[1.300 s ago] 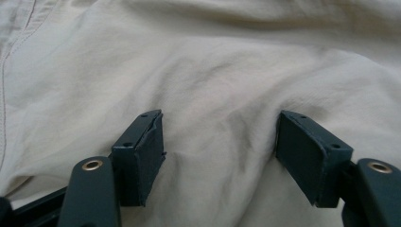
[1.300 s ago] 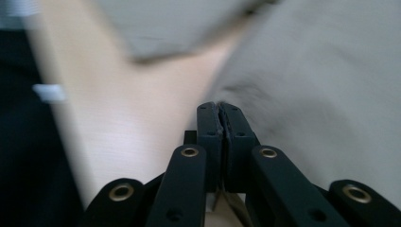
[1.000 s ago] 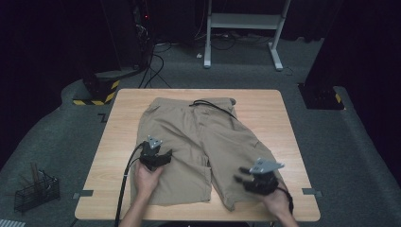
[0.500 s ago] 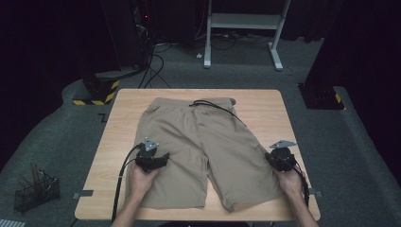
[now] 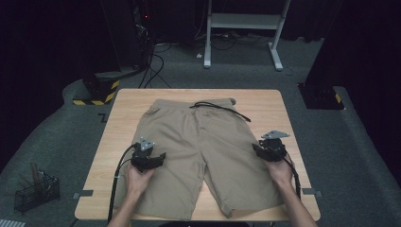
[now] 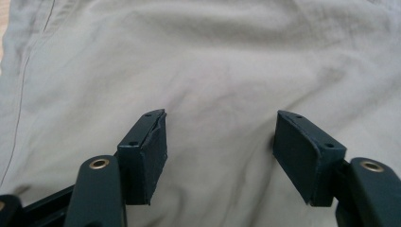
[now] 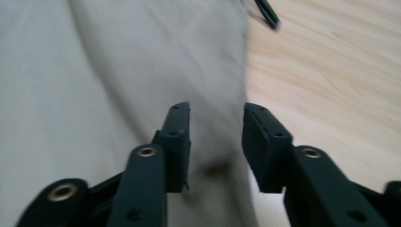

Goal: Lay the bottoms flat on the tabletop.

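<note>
Khaki shorts [image 5: 198,142] lie flat on the wooden table [image 5: 127,101], waistband at the far side, with a black drawstring [image 5: 220,108] trailing across it. My left gripper [image 5: 161,157] rests over the left leg, and its jaws [image 6: 221,115] stand wide open above smooth fabric. My right gripper [image 5: 256,148] is at the right leg's outer edge. Its jaws [image 7: 217,108] have just been opening and stand partly open. The cloth's edge [image 7: 236,71] runs under the gap, not pinched. The drawstring's end [image 7: 267,12] shows at the top of the right gripper view.
Bare wood [image 7: 331,71] lies to the right of the shorts. On the floor are a wire basket [image 5: 35,191] at the left, a white desk frame [image 5: 241,21] behind the table, a yellow-and-black striped base [image 5: 97,90] and a black base [image 5: 321,97].
My right gripper moved from the lower part of the right leg outward and farther from me to the leg's outer edge. The left gripper barely shifted.
</note>
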